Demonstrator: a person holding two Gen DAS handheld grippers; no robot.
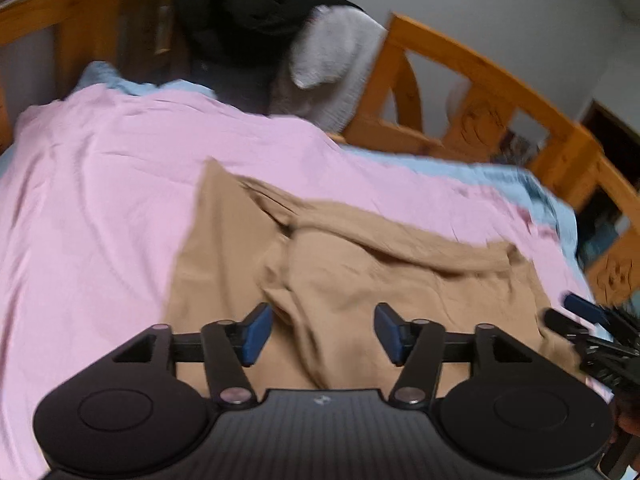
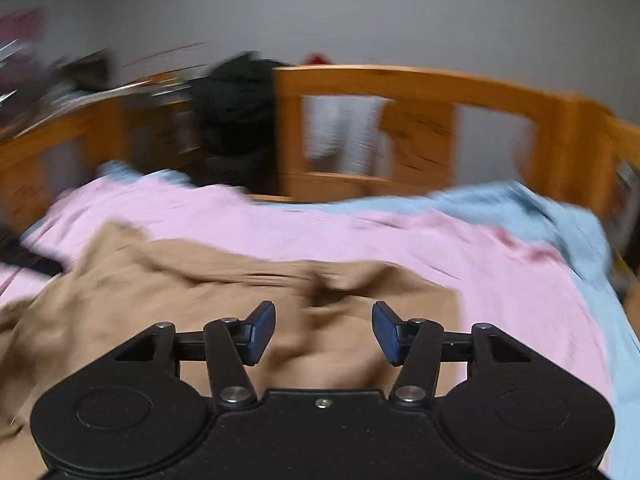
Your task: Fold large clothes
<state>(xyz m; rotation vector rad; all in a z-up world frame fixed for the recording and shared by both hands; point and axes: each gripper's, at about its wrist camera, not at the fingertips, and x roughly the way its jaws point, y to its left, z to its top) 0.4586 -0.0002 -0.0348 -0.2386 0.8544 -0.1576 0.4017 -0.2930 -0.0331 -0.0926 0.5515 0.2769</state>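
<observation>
Across the left wrist view, toward six o'clock, the left gripper point(image 1: 323, 332) hangs over a tan garment point(image 1: 360, 280) with its blue-padded jaws standing apart and nothing pinched between them; the cloth lies below the pads, not in them; the tan garment is spread rumpled on a pink sheet point(image 1: 100, 200), filling the picture from the centre out to four o'clock, with one flap reaching up toward twelve o'clock; at three to four o'clock, at the frame's edge, the right gripper point(image 1: 576, 312) pokes in just beside the garment's right border, too blurred and cropped to read from this side; a pale blue bedcover point(image 1: 500, 176) shows past the pink sheet at two o'clock; a wooden bed rail point(image 1: 500, 92) curves from one to three o'clock, and a black garment point(image 1: 248, 12) and a white knit point(image 1: 336, 64) hang at twelve o'clock.

Over in the right wrist view, heavily blurred, the right gripper point(image 2: 323, 332) sits at six o'clock with its jaws likewise parted and empty above the tan garment point(image 2: 200, 296), which fills the frame from nine o'clock to the centre; the pink sheet point(image 2: 500, 280) runs out to three o'clock, edged by the pale blue bedcover point(image 2: 560, 216); the wooden bed rail point(image 2: 440, 84) crosses at twelve to two o'clock; the black garment point(image 2: 236, 112) drapes at eleven o'clock.
</observation>
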